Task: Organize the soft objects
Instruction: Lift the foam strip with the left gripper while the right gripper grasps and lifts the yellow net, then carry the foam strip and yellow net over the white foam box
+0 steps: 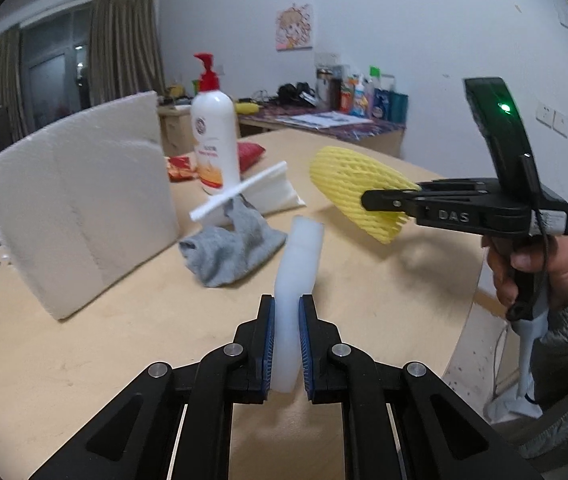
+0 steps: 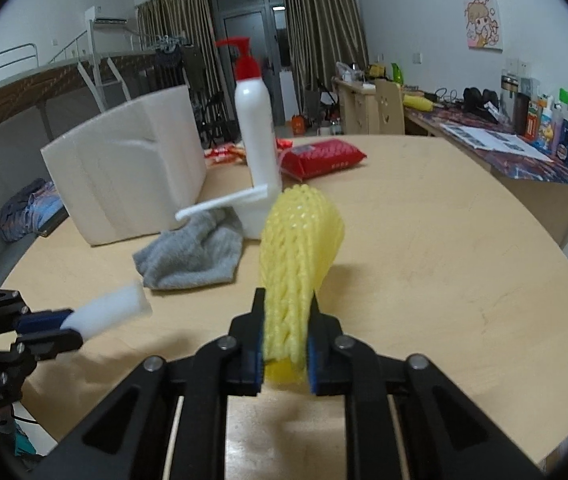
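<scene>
My left gripper point(image 1: 286, 304) is shut on a white foam strip point(image 1: 298, 264) and holds it above the round wooden table point(image 1: 384, 280); it also shows in the right wrist view point(image 2: 68, 330) with the strip point(image 2: 107, 308). My right gripper point(image 2: 286, 300) is shut on a yellow foam net sleeve point(image 2: 298, 248), held above the table; it shows in the left wrist view point(image 1: 368, 200) with the sleeve point(image 1: 348, 176). A grey sock point(image 1: 231, 248) point(image 2: 191, 252) lies crumpled on the table ahead. A large white foam block point(image 1: 79, 208) point(image 2: 127, 172) stands behind it.
A white pump bottle with a red top point(image 1: 215, 136) point(image 2: 257, 128) stands behind the sock, with a white foam angle piece point(image 1: 251, 192) point(image 2: 223, 202) at its base. Red snack packets point(image 2: 320, 156) point(image 1: 249, 154) lie farther back. A cluttered desk point(image 2: 504, 148) stands along the wall.
</scene>
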